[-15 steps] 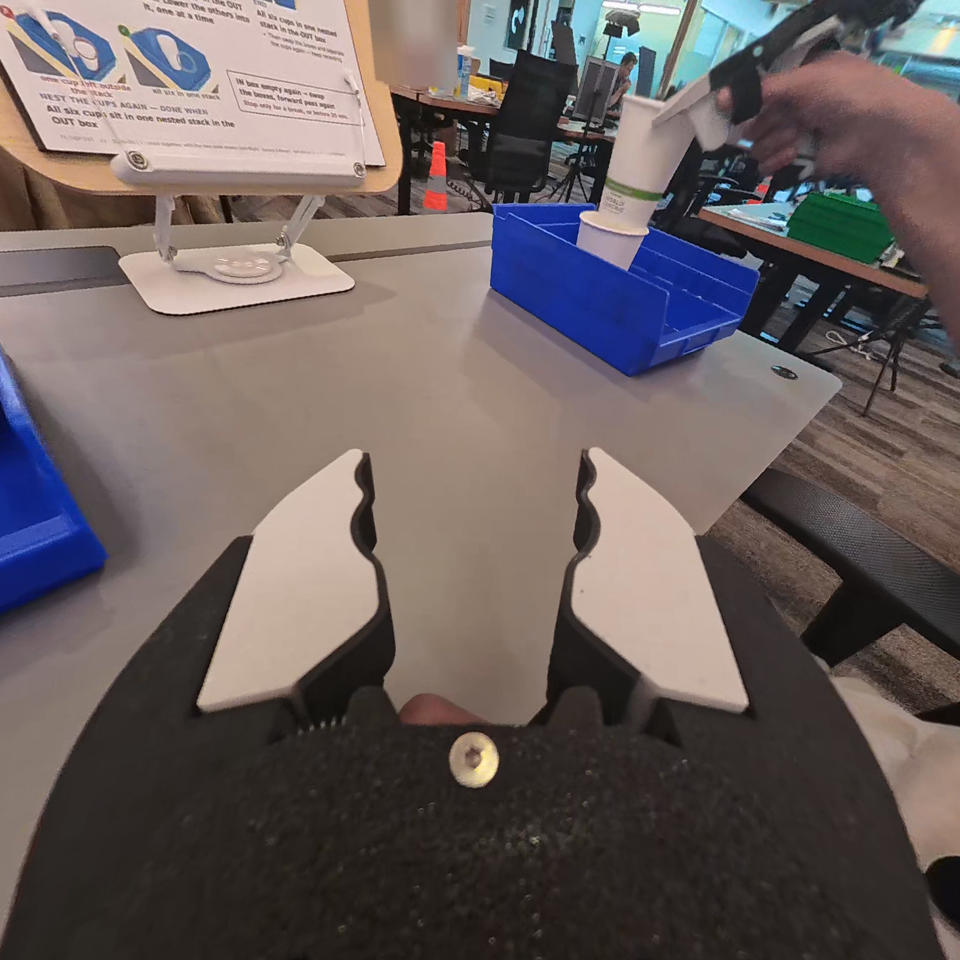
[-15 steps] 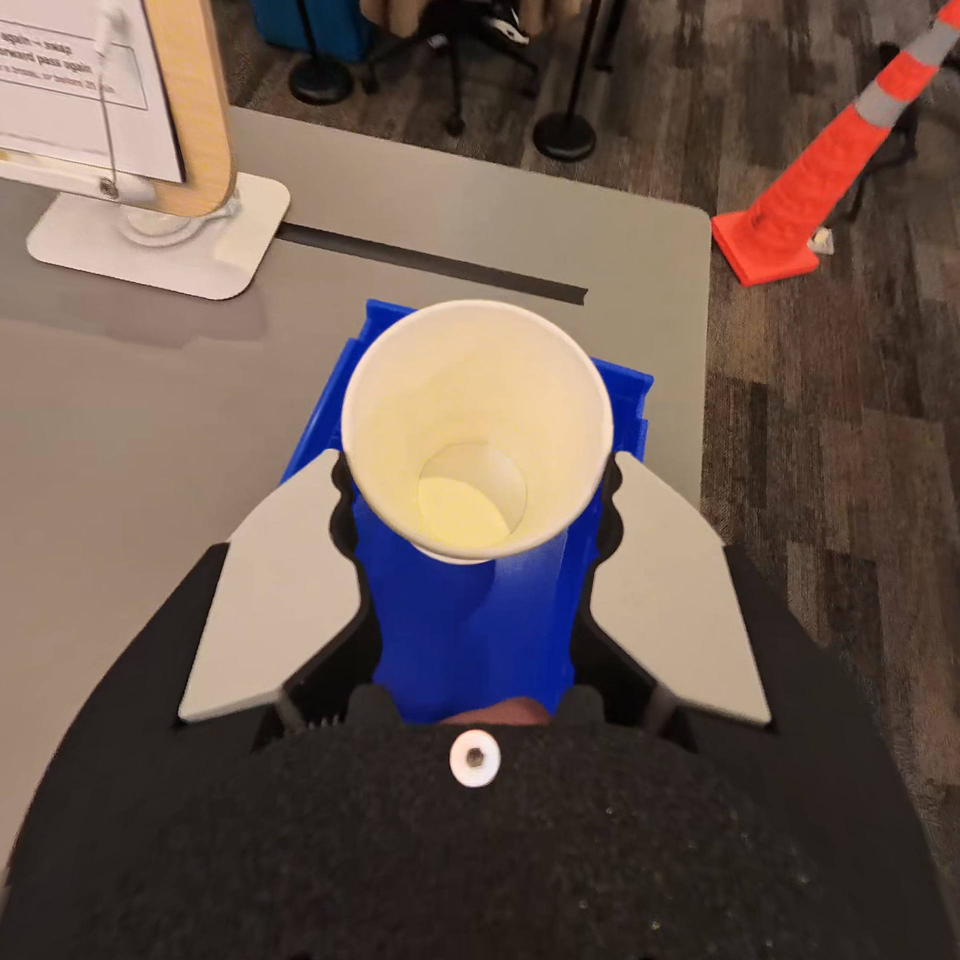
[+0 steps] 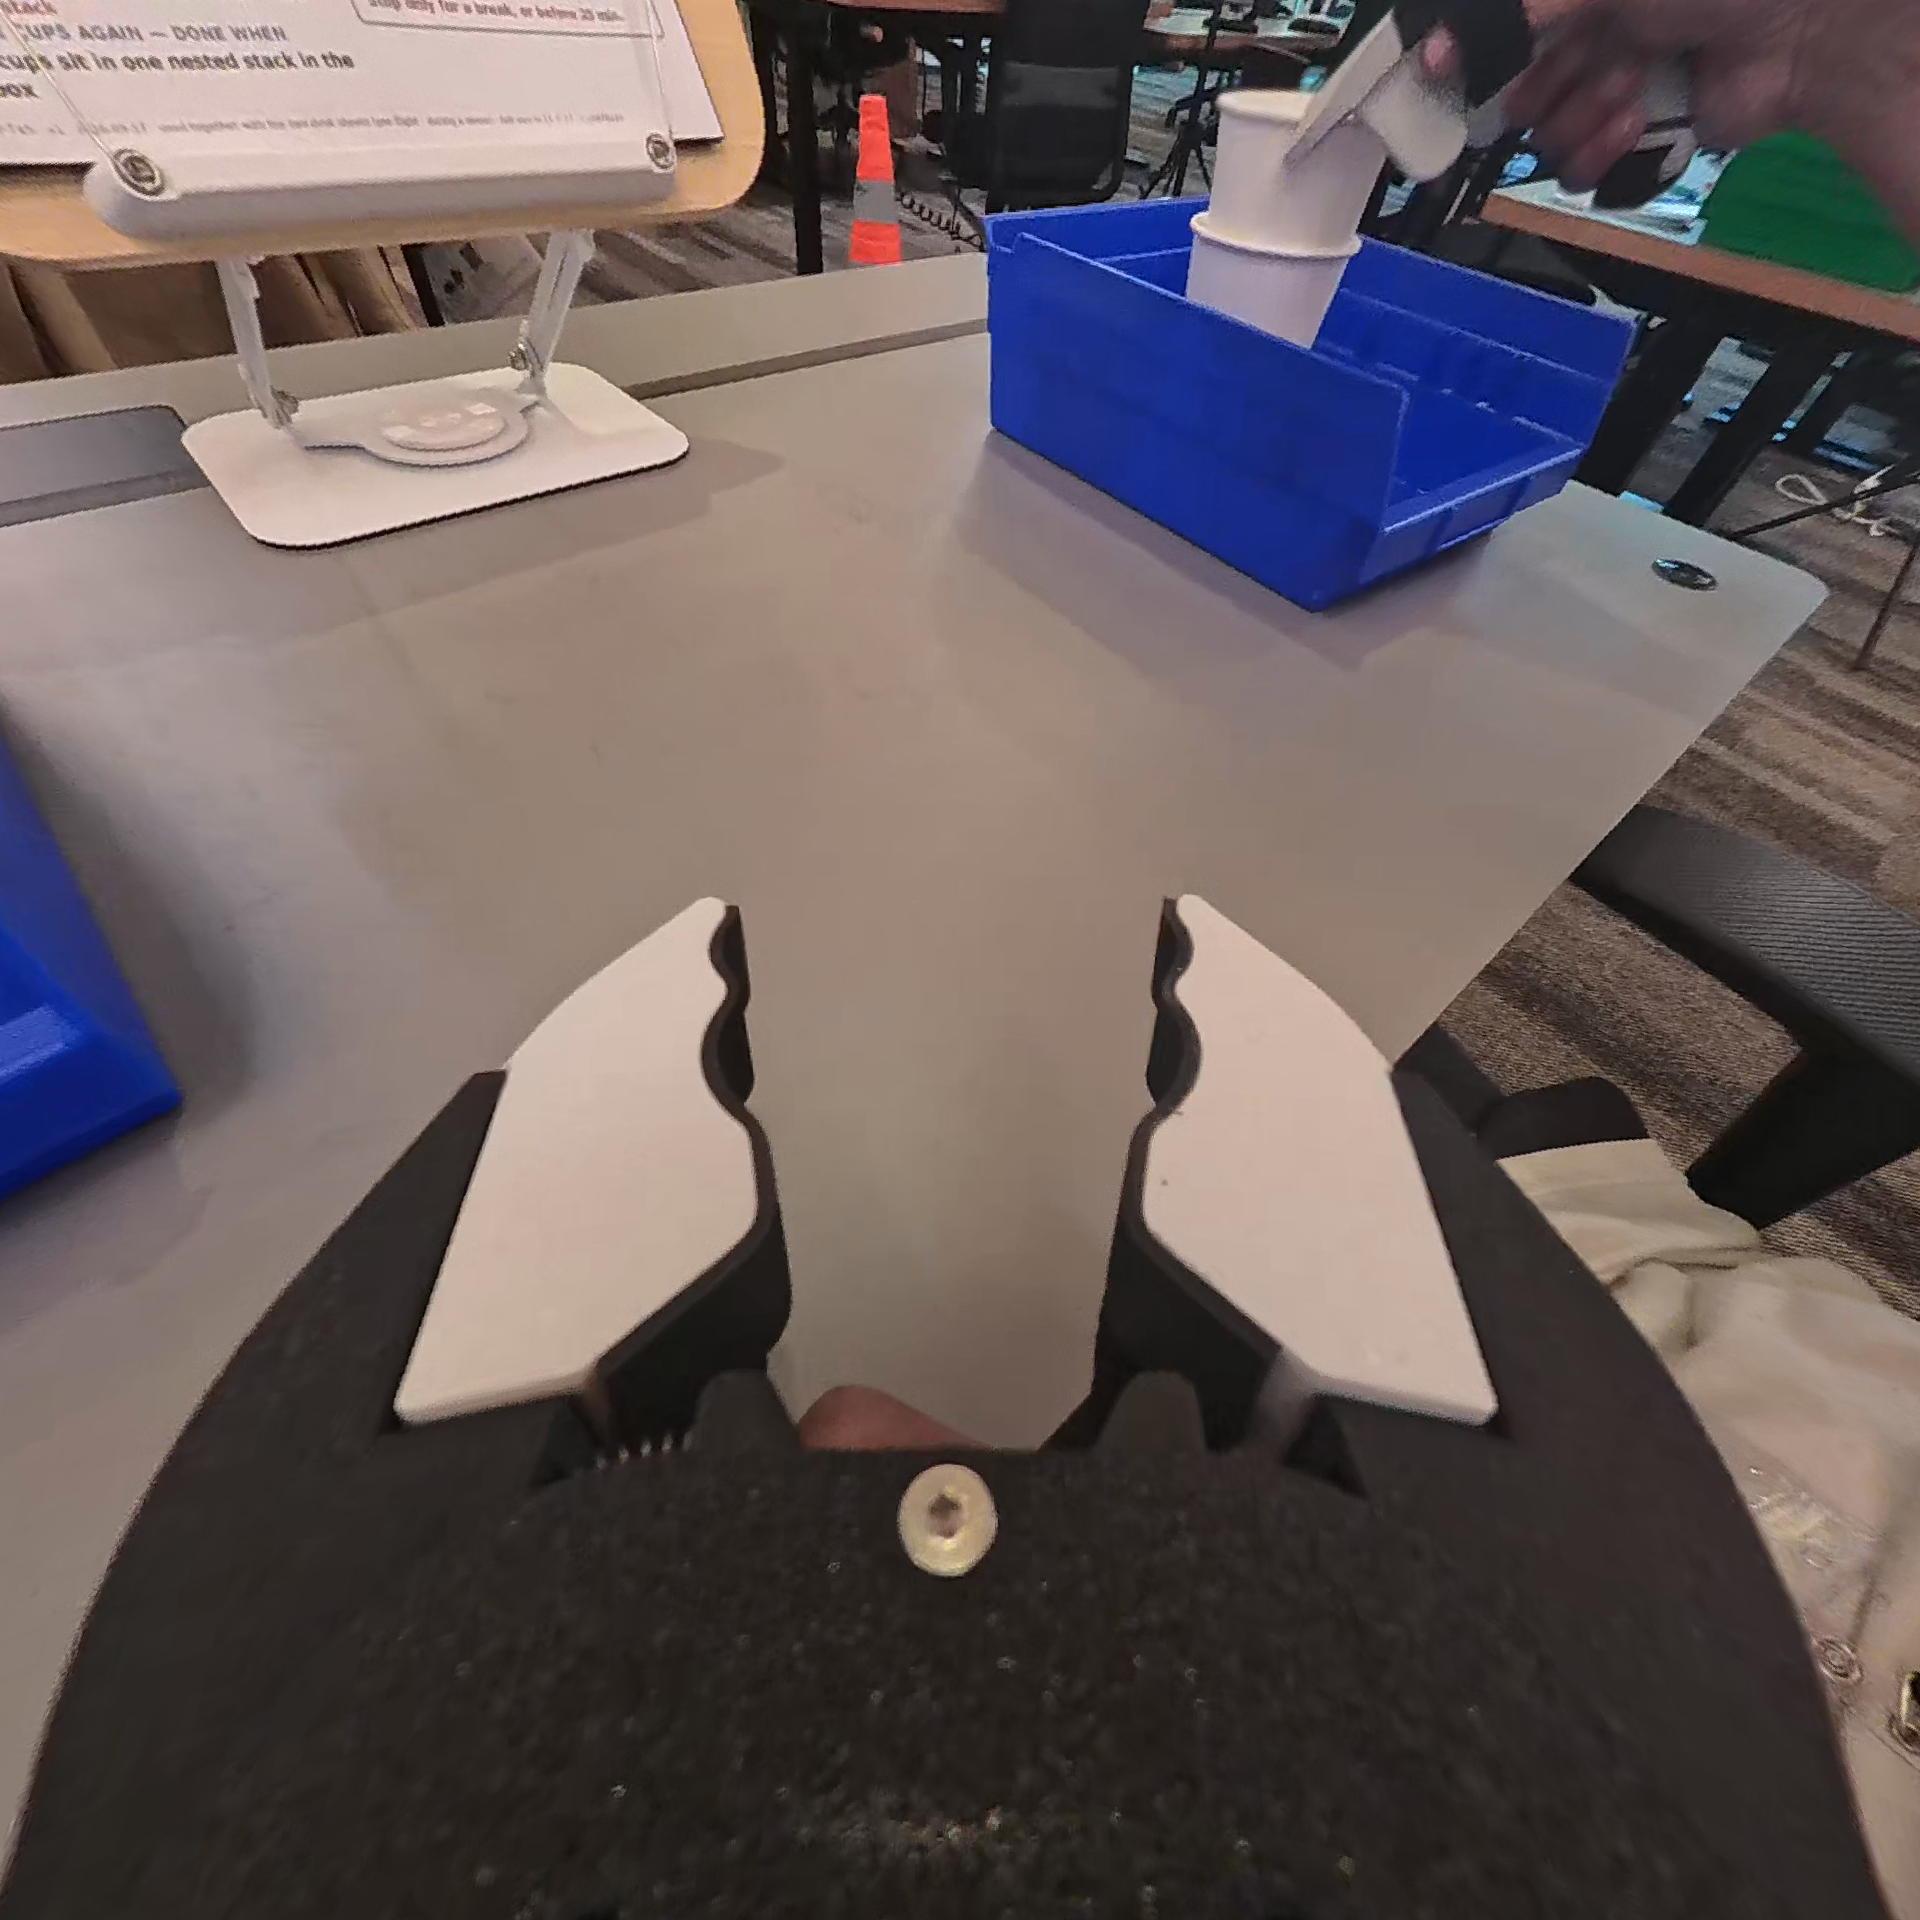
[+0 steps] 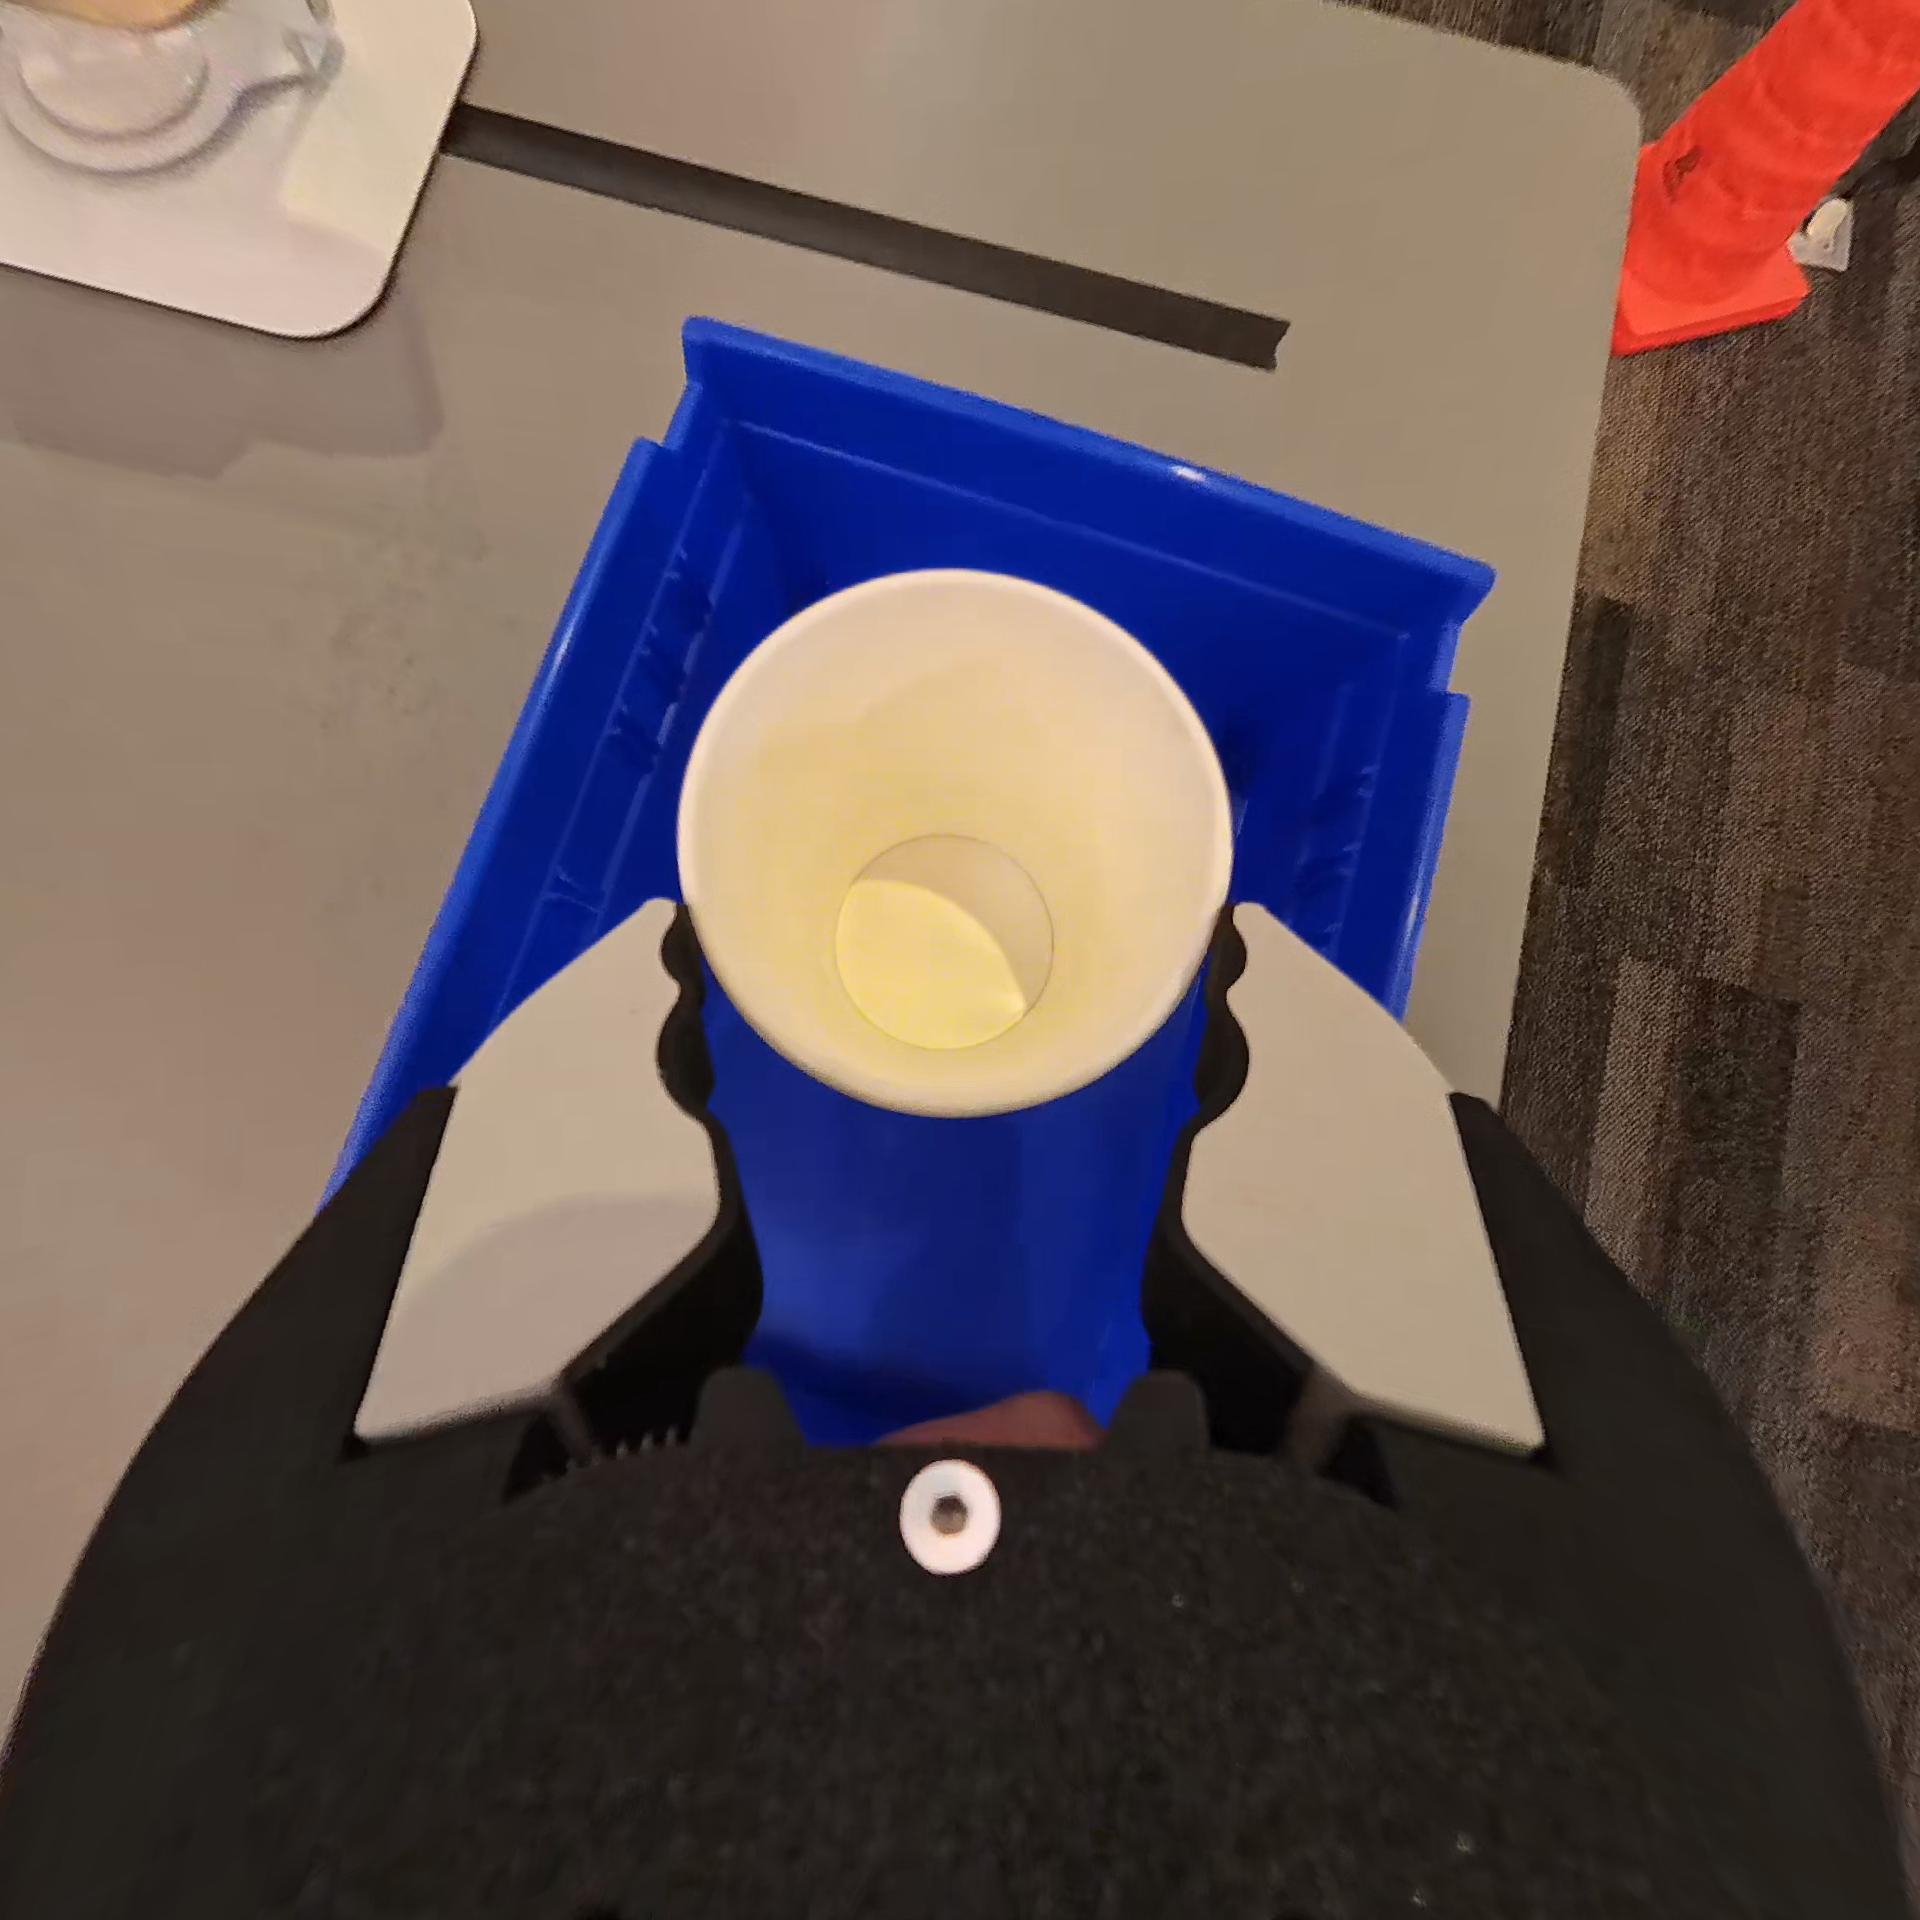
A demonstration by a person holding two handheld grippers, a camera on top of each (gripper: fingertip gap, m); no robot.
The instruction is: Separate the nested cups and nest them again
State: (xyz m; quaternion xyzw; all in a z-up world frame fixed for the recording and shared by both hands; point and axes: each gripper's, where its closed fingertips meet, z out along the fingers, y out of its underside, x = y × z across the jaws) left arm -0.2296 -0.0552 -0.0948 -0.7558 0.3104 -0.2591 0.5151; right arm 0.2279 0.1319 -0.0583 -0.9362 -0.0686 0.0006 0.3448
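**Two cups nested in the blue bin, both grippers spread**

Two white paper cups stand one inside the other in the blue bin (image 3: 1247, 436), which sits at the far right corner of the grey desk (image 3: 883, 727). The upper cup (image 3: 1283, 161) rises out of the lower cup (image 3: 1262, 286), whose rim shows just below it.

From the right wrist view, the upper cup (image 4: 951, 842) is seen from above, its pale bottom visible. The right gripper (image 4: 951, 925) hangs over it with fingers spread wide; their tips lie close beside the rim on either side, and whether they touch it cannot be told. In the left wrist view that same gripper (image 3: 1382, 114) shows tilted against the cup's top, held by a hand (image 3: 1683, 94).

The left gripper (image 3: 951, 914) hovers over the near edge of the desk, fingers wide apart and holding nothing.

A white stand (image 3: 436, 447) with a sheet holder sits at the far left of the desk, and a second blue bin (image 3: 62, 1049) shows at its left edge.
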